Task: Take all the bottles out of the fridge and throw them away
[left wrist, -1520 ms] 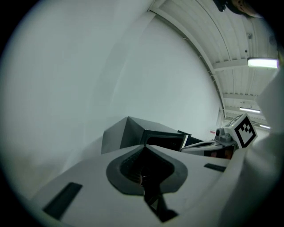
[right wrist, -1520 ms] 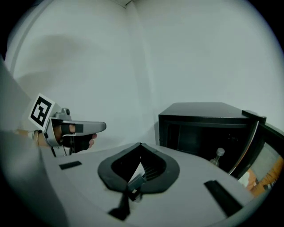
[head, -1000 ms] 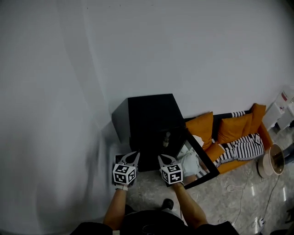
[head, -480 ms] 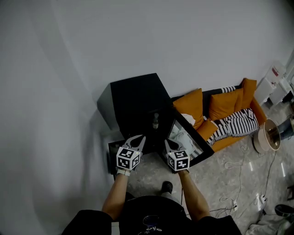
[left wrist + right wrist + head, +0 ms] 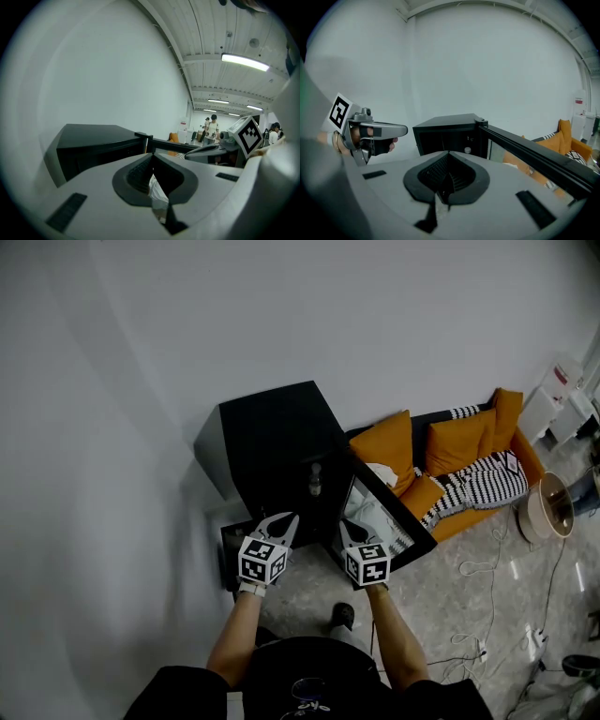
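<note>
Black fridge shifted left; left gripper, right gripper higher, both closed.

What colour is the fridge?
The fridge is black; head view shows it best.

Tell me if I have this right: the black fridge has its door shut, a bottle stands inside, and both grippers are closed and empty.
Not quite. The door of the fridge stands open, swung out to the right, as the head view shows. The rest holds: a bottle stands inside, and the left gripper and right gripper are closed and empty.
</note>
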{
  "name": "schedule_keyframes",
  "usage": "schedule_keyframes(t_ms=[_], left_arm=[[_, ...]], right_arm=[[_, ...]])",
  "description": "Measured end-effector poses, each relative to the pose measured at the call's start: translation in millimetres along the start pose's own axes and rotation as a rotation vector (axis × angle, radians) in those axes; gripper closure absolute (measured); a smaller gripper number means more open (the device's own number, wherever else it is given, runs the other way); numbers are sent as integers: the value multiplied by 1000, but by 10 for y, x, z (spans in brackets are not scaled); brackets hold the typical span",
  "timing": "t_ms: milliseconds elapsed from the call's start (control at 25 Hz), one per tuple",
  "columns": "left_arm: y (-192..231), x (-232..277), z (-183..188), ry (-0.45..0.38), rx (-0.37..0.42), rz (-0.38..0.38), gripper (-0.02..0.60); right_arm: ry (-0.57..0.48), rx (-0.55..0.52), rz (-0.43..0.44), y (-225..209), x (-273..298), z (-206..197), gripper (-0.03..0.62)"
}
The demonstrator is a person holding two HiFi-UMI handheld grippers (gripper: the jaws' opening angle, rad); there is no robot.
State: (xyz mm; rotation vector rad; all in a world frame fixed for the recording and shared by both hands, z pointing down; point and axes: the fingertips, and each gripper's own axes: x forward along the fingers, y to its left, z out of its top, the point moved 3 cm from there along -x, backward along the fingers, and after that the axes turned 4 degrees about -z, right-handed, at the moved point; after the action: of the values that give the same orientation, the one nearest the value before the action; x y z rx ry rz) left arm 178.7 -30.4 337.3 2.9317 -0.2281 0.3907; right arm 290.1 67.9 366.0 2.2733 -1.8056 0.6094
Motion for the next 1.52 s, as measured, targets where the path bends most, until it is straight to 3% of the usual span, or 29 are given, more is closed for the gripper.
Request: schedule_keyframes(t_ms=[840, 1520], left_arm=[[-109, 28, -91, -1, 27, -5, 580], [-5, 408, -288, -8, 64, -15, 580]], right_arm=[[3, -10, -23, -24, -120, -67, 586], [20, -39, -7, -50, -42, -183, 585]])
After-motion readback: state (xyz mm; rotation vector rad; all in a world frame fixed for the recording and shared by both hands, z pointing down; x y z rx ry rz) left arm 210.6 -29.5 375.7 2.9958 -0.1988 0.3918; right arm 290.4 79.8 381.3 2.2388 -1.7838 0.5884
